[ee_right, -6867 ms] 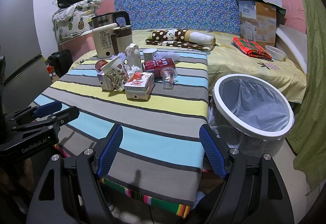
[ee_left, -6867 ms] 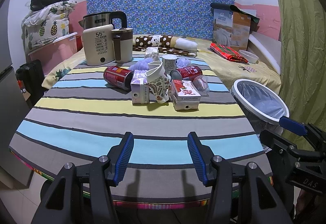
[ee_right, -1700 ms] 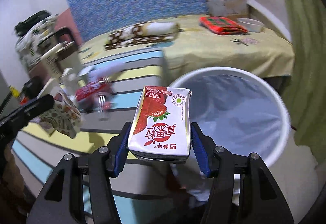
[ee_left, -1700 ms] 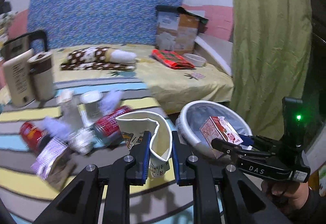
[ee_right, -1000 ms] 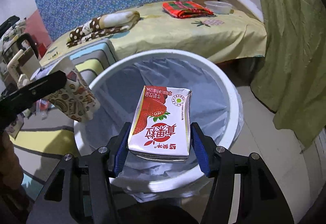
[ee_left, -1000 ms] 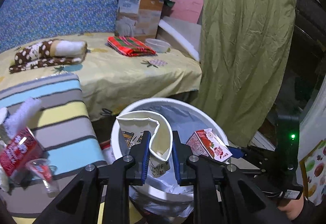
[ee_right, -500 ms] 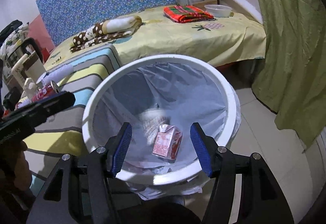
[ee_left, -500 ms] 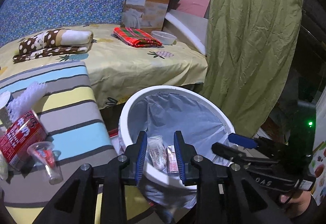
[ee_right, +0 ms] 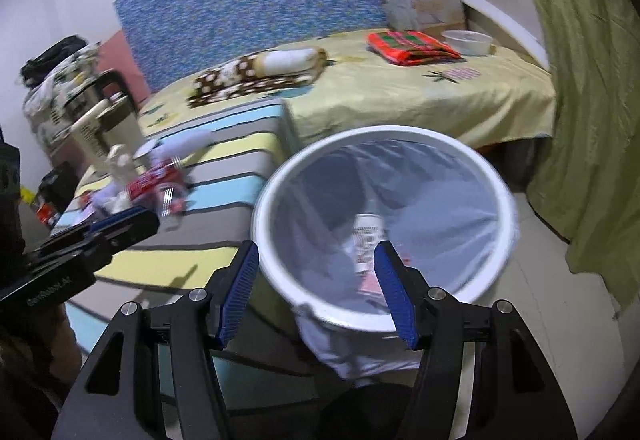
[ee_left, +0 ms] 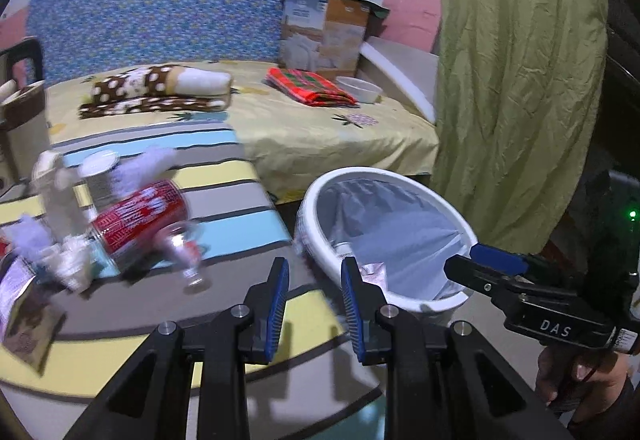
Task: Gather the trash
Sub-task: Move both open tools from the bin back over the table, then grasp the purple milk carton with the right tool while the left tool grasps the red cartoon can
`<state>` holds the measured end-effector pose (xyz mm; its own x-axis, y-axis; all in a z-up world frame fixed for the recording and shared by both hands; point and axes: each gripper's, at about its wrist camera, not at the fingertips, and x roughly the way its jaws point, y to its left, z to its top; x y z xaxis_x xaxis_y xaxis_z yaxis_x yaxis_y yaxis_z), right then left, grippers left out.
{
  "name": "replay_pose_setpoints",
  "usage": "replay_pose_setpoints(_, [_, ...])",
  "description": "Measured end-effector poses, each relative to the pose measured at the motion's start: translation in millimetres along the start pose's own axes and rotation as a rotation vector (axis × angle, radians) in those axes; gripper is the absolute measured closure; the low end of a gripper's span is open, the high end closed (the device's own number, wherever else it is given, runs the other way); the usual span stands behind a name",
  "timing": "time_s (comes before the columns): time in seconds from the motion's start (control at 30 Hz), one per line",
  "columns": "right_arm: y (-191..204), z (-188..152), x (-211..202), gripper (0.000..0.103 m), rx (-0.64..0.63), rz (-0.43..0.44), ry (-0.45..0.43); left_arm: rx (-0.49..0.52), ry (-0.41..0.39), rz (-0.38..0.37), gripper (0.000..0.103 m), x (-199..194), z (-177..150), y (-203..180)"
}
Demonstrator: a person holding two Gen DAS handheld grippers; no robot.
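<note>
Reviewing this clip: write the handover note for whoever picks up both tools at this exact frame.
Left tool: open, empty, over the striped table's edge, next to the bin.
Right tool: open, empty, above the white lined bin.
Done: some trash already lies inside the bin, including a carton; blur hides the details.
Left: a red can on its side, a clear plastic cup tipped over, a carton at the table's left edge and white crumpled bits remain on the table.
Next, probably: swing back to the table and grab the can and cup.
</note>
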<state>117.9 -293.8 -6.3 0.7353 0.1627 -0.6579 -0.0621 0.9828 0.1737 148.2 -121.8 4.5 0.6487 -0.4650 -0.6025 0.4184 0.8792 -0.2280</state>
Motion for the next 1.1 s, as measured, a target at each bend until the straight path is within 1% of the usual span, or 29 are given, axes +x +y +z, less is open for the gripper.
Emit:
replay_pose_setpoints(0.23, [40, -4, 4, 0.041, -0.081, 0.088, 0.019, -0.044, -0.037, 0.094, 0.076, -37, -15, 29])
replay_pose_setpoints(0.5, [72, -7, 11, 0.041, -0.133, 0.14, 0.035, -0.091, -0.068, 0.18, 0.076, -69, -27, 59])
replay_pose_setpoints(0.63, [86, -6, 16, 0.041, -0.157, 0.161, 0.038, -0.122, -0.082, 0.221, 0.076, -81, -30, 77])
replay_pose_setpoints(0.87, [106, -3, 24, 0.041, -0.184, 0.189, 0.035, -0.171, -0.106, 0.314, 0.076, -94, -25, 111])
replay_pose_setpoints(1.0, [114, -3, 29, 0.041, -0.199, 0.207, 0.048, -0.211, -0.116, 0.357, 0.07, -100, -26, 136])
replay_pose_setpoints(1.1, [121, -2, 35, 0.041, -0.21, 0.219, 0.058, -0.239, -0.116, 0.395, 0.069, -103, -27, 154])
